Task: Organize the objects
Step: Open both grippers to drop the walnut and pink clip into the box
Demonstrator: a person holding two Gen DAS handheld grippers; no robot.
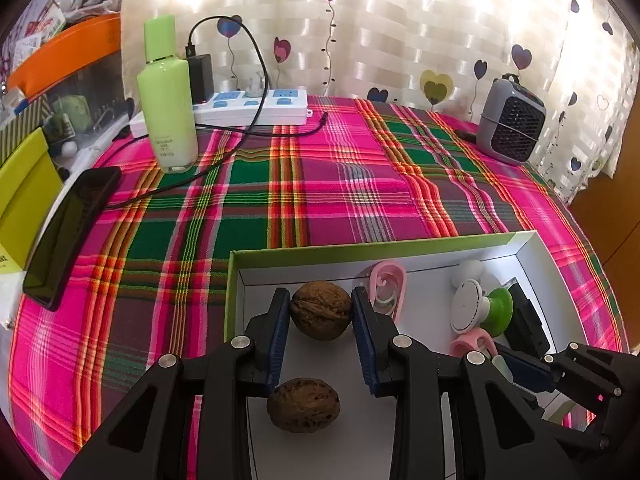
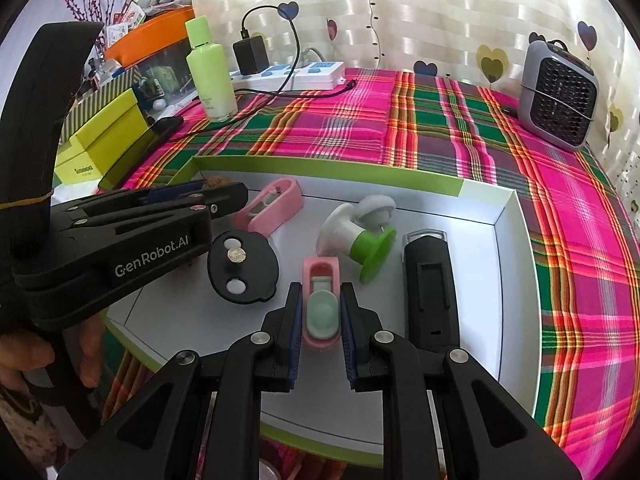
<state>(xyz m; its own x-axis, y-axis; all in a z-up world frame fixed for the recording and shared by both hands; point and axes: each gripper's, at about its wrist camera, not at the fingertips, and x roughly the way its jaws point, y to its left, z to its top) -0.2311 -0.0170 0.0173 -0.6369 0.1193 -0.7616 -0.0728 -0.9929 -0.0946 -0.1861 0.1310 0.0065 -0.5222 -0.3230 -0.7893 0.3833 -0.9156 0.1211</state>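
A white tray with a green rim [image 1: 368, 246] [image 2: 504, 216] lies on the plaid cloth. My left gripper [image 1: 321, 300] is shut on a walnut [image 1: 321, 310] inside the tray; a second walnut [image 1: 303, 405] lies below it on the tray floor. My right gripper [image 2: 320, 294] is shut on a pink clip with a mint pad [image 2: 321, 304]. The left gripper also shows in the right wrist view [image 2: 224, 196]. Another pink clip [image 2: 272, 206] [image 1: 387, 286], a white-and-green suction holder [image 2: 360, 236] [image 1: 478, 310], a black round disc [image 2: 243, 266] and a black bar [image 2: 430, 288] lie in the tray.
A green bottle [image 1: 168, 100], a white power strip [image 1: 256, 108] with black charger and cable, a black phone [image 1: 68, 236] and a grey heater [image 1: 512, 122] stand on the plaid cloth [image 1: 320, 192]. Yellow boxes [image 2: 100, 136] and an orange bin [image 1: 68, 52] sit at the left.
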